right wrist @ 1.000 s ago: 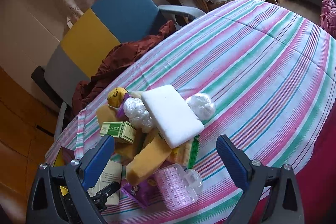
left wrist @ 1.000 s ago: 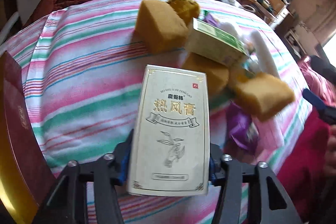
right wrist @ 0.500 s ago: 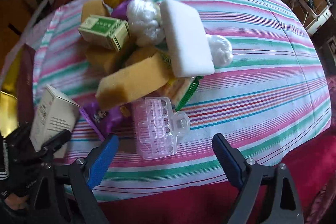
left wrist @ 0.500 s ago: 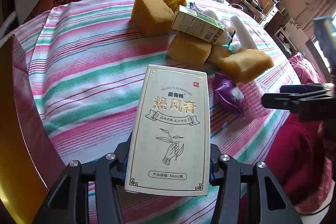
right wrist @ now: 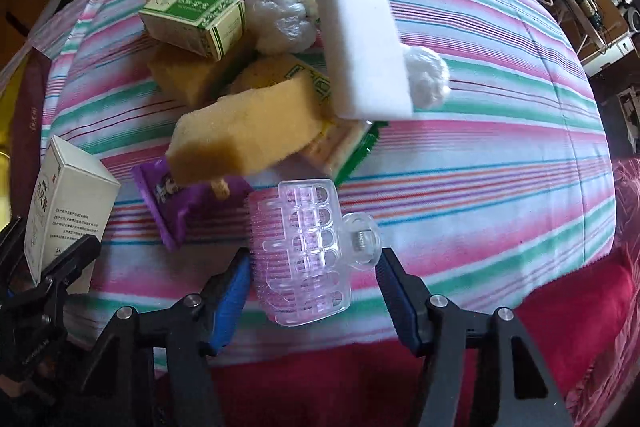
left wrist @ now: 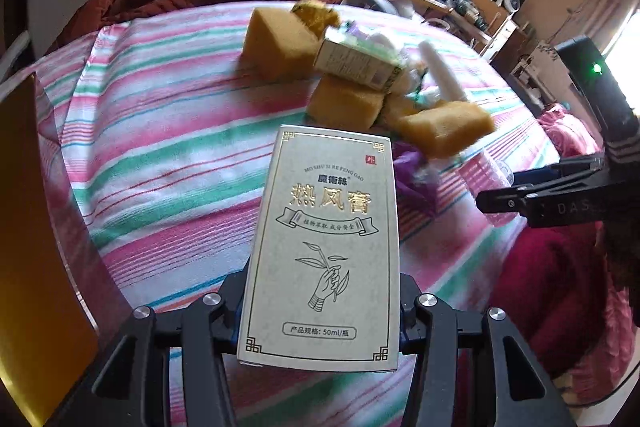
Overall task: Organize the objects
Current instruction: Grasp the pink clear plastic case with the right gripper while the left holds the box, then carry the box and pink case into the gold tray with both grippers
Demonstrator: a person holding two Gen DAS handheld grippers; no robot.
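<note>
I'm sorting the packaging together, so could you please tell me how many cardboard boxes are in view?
2. The white box is clamped in the left gripper; the green box lies atop the pile. Others may be hidden underneath.

Black angular plastic left gripper (left wrist: pixel 320 311) and right gripper (right wrist: pixel 314 289) frames, round silver screws at the joints, blue pads (right wrist: pixel 394 291) lining inner finger faces.
</note>
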